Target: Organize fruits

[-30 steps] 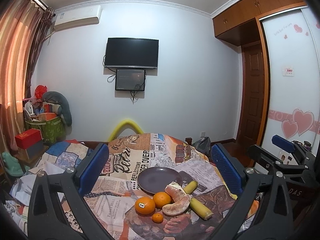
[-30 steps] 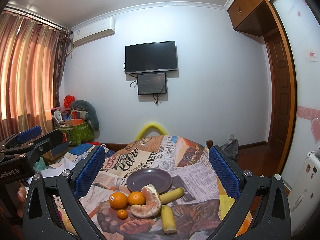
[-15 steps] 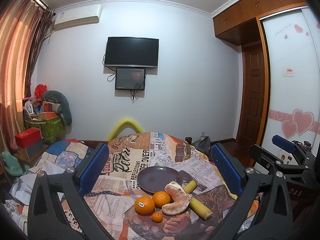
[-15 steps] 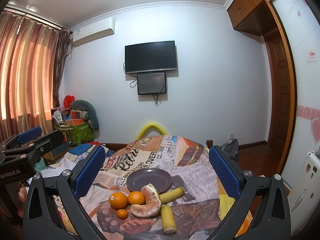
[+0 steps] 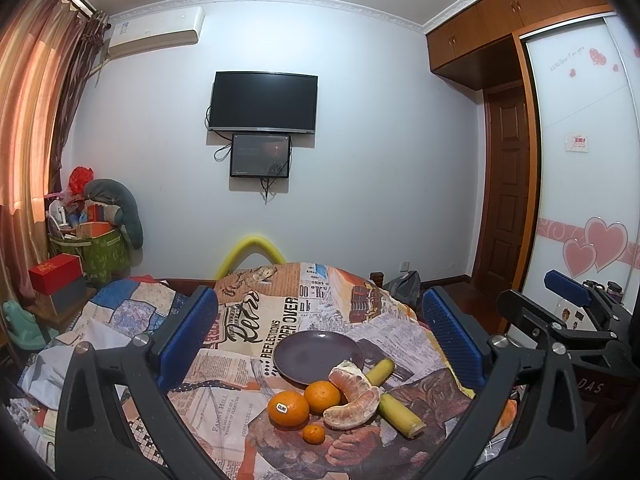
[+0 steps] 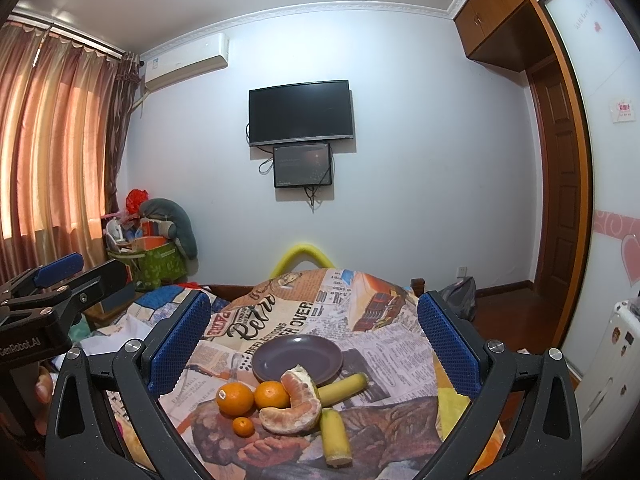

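On a table draped in newspaper-print cloth (image 5: pixel 256 320) lies an empty dark purple plate (image 5: pixel 318 356) (image 6: pixel 298 358). In front of it sit a stickered orange (image 5: pixel 288 408) (image 6: pixel 235 399), a second orange (image 5: pixel 322 397) (image 6: pixel 271 395), a tiny mandarin (image 5: pixel 313 434) (image 6: pixel 243 426), two peeled pomelo wedges (image 5: pixel 354 394) (image 6: pixel 296 404) and two banana pieces (image 5: pixel 400 412) (image 6: pixel 335 436). My left gripper (image 5: pixel 320 336) hovers open above and short of the fruit, holding nothing. My right gripper (image 6: pixel 314 340) is likewise open and empty; its body also shows at the left view's right edge.
A patchwork-covered surface (image 5: pixel 120 312) lies left of the table. A green bin of clutter (image 5: pixel 100 256) and a red box (image 5: pixel 56 274) stand by the curtain. A yellow foam arch (image 5: pixel 250 254) rises behind the table. A wooden door (image 5: pixel 506 196) and wardrobe are to the right.
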A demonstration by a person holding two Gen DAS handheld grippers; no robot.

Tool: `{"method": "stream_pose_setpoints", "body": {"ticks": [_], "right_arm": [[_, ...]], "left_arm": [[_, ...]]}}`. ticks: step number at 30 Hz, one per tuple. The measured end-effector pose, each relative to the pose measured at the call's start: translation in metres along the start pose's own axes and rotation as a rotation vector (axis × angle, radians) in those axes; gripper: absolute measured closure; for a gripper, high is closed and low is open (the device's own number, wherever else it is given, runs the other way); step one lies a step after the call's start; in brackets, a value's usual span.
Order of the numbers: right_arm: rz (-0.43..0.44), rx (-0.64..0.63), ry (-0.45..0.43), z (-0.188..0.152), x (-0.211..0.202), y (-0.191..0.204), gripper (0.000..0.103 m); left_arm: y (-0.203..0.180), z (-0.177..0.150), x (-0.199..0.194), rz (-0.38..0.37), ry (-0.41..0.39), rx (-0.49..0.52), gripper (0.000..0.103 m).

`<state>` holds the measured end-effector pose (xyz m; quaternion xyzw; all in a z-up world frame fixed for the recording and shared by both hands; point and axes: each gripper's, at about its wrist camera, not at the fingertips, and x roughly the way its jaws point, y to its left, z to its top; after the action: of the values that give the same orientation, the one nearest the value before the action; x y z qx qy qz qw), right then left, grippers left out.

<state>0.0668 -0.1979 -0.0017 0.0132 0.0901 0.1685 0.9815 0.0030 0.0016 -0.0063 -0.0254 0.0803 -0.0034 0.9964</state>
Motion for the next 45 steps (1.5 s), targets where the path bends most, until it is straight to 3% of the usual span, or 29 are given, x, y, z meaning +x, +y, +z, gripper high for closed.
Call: {"method": "stream_pose_setpoints", "body": {"ticks": [13,20,28,38,45], "right_arm": [[-0.003,-0.002,0.016,0.001,0.005,0.000,0.000],[-0.023,0.008,0.061,-0.008,0.022,-0.006,0.000],[-0.048,0.017,0.172,-0.032,0.051,-0.022,0.000],[-0.084,0.006,0.403,-0.079,0.105,-0.045,0.000],[-0.056,0.002,0.578,-0.117,0.136,-0.050,0.000]], "left_arm": [[0.003,-0.001,0.010,-0.003,0.025,-0.005,0.000],[0.007,-0.012,0.035,0.007,0.071,0.004,0.000],[0.030,-0.046,0.102,0.009,0.252,-0.014,0.000],[0.056,-0.115,0.181,-0.013,0.530,-0.075,0.000],[0.059,-0.151,0.207,-0.024,0.658,-0.086,0.011]]}}
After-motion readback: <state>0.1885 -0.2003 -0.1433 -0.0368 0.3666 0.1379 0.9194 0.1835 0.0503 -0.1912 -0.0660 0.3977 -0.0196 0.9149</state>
